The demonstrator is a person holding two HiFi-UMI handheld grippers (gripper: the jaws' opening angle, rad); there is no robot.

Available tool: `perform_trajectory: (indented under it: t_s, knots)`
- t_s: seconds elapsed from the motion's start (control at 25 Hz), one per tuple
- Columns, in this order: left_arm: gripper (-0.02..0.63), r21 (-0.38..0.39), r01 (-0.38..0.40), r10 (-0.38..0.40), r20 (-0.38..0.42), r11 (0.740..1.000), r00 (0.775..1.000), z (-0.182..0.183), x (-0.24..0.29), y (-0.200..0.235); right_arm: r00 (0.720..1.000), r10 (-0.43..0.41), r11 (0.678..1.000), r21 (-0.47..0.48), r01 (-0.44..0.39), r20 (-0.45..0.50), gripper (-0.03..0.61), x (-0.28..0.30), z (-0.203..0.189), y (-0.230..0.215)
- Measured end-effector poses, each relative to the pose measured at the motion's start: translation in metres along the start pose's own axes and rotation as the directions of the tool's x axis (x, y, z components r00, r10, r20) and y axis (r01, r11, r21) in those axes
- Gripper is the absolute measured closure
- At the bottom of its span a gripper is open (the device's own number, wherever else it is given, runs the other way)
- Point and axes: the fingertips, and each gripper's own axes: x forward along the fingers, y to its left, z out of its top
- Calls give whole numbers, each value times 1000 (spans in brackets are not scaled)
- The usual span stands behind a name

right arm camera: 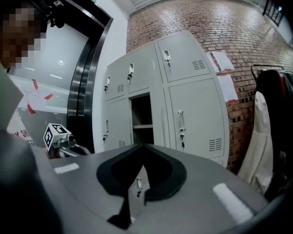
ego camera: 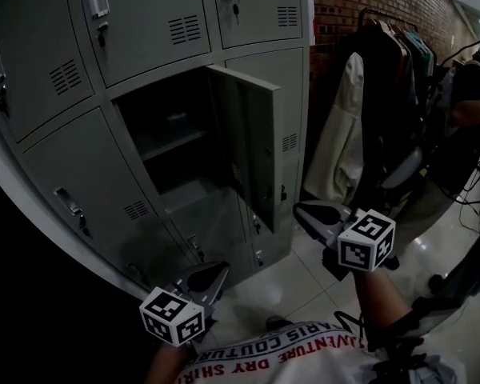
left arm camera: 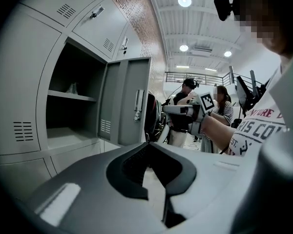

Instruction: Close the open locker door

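Observation:
The grey locker bank fills the left of the head view. One middle compartment (ego camera: pixel 172 146) stands open, and its door (ego camera: pixel 248 142) swings out towards me at about a right angle. My right gripper (ego camera: pixel 298 211) is shut and empty. Its tip hovers just right of the door's lower free corner, not touching it. My left gripper (ego camera: pixel 222 269) is lower, in front of the bottom lockers, also shut and empty. The left gripper view shows the door's (left arm camera: pixel 129 106) inner face with its latch, beyond the closed jaw tips (left arm camera: pixel 147 144). In the right gripper view the open compartment (right arm camera: pixel 141 113) lies above the closed tips (right arm camera: pixel 144 146).
A clothes rack with hanging coats (ego camera: pixel 384 94) stands right of the lockers against a brick wall (ego camera: pixel 344 14). A person (ego camera: pixel 472 110) is at the far right, and other people (left arm camera: pixel 188 101) stand beyond the door. Glossy floor tiles (ego camera: pixel 296 278) lie below the grippers.

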Motion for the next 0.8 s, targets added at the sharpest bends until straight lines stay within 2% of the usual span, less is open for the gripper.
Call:
perform_trajectory:
  t_s: [0.16,0.36,0.56,0.8]
  knots:
    - [609,2,-2,2,-2,1000,1000,0,9,7,999,-14,1000,-19,15,41,583,18,26,-27]
    - [609,-28,-28,27,-7,999,1000,3,18,25,999,-30,998,-59,32,42,583,42,44,-57]
    - [609,-30,-44,44,-12,999,999,7,29,39,999,24,997,-70,-22,29,582,66,46,-63]
    - [609,-53,-86,85,-20,995,996,7,35,63,996,84,992,-102,-80,40,583,78,51,-51]
